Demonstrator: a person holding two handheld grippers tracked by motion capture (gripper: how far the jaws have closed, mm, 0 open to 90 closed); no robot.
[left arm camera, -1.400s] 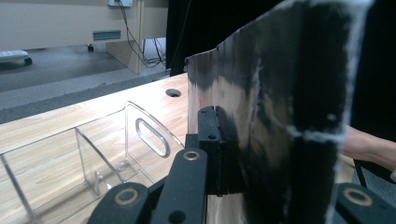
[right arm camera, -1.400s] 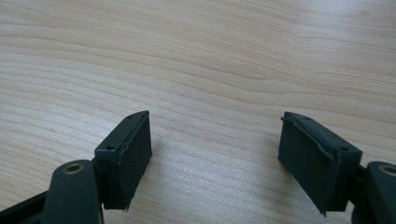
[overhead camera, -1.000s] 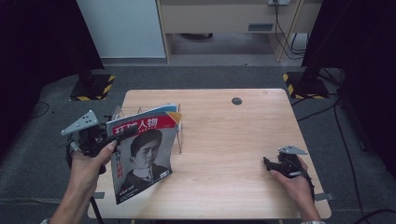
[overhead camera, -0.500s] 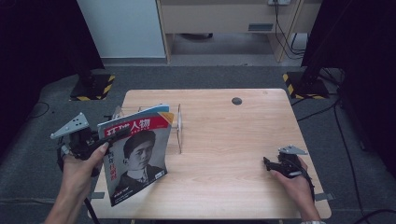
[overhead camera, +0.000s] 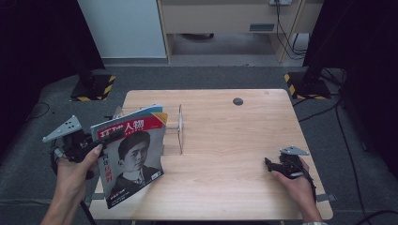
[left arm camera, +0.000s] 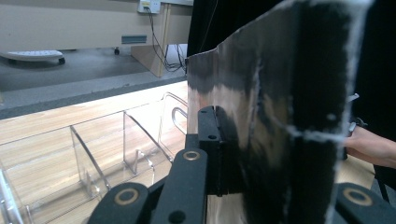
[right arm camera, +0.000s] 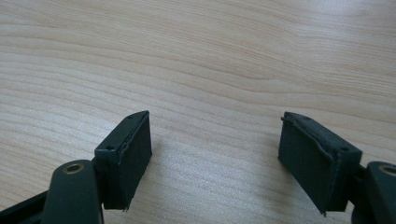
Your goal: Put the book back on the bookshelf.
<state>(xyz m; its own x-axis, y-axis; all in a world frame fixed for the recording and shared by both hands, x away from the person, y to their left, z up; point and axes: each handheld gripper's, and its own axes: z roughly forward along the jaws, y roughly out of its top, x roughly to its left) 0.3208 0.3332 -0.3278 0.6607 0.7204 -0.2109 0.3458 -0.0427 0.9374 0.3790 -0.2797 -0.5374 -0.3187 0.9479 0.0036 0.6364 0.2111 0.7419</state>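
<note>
A magazine [overhead camera: 133, 159] with a red title band and a portrait on its cover hangs upright over the table's left front corner. My left gripper [overhead camera: 101, 140] is shut on its left edge. In the left gripper view the magazine [left arm camera: 299, 93] stands edge-on between the jaws of the left gripper [left arm camera: 275, 158]. A clear acrylic rack [overhead camera: 179, 129] with upright dividers stands just right of the magazine, and its dividers [left arm camera: 126, 140] show beyond the jaws. My right gripper [overhead camera: 270, 164] rests open on the table at the right front. Nothing sits between its jaws [right arm camera: 217, 154].
The wooden table [overhead camera: 225, 183] has a dark round cable hole [overhead camera: 238, 101] at the back. A blue and orange edge [overhead camera: 157, 111] peeks from behind the magazine's top. Black stands with striped bases [overhead camera: 94, 86] flank the table on the floor. The other hand [left arm camera: 369, 144] shows at far right.
The left gripper has carried the magazine leftward and nearer the person, away from the rack. The right gripper has stayed put and open.
</note>
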